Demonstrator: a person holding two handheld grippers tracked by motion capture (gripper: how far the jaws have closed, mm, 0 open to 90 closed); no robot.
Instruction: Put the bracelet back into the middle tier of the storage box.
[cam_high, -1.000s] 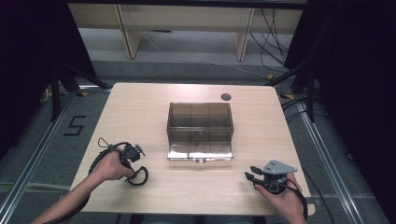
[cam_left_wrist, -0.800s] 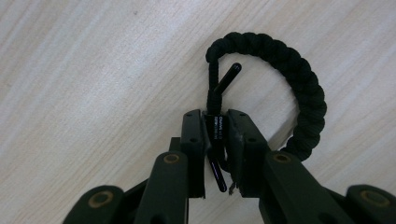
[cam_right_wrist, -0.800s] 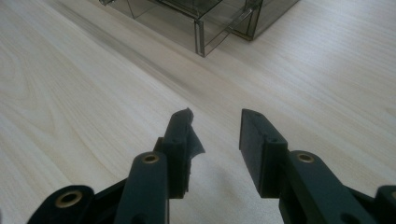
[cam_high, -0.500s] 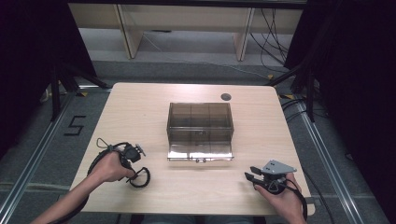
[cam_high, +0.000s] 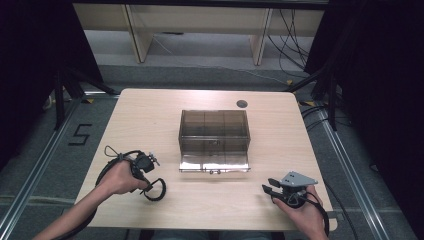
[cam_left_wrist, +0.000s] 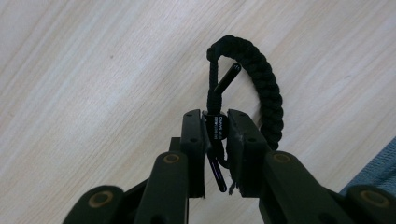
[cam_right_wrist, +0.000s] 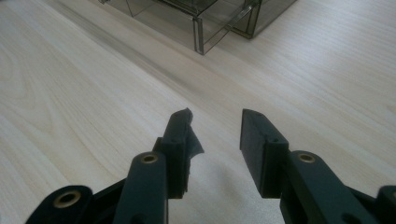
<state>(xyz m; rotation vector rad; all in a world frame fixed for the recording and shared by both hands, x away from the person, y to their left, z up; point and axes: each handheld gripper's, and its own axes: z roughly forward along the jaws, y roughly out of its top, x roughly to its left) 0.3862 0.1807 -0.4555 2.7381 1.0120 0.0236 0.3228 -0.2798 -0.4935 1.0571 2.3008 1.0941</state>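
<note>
From above, a smoky clear box (cam_high: 214, 137) sits mid-table (cam_high: 150, 112) with its front flap folded down toward the person. Left of the box and nearer the person, the left gripper (cam_high: 145, 162) rests in a hand, a black loop curling on the wood just beside it; at that distance the loop is only a dark ring. The left gripper view makes it plain: it is a braided black bracelet (cam_left_wrist: 268, 88) lying on the table, and the jaws are clenched on its clasp, which bears a small printed label, while the braid arcs away beyond the tips. Right of the box and nearer the person, the right gripper (cam_high: 272, 186) lies low. The right gripper view shows its jaws (cam_right_wrist: 215, 135) spread apart over bare wood, with the box's corner (cam_right_wrist: 205, 28) well ahead.
</note>
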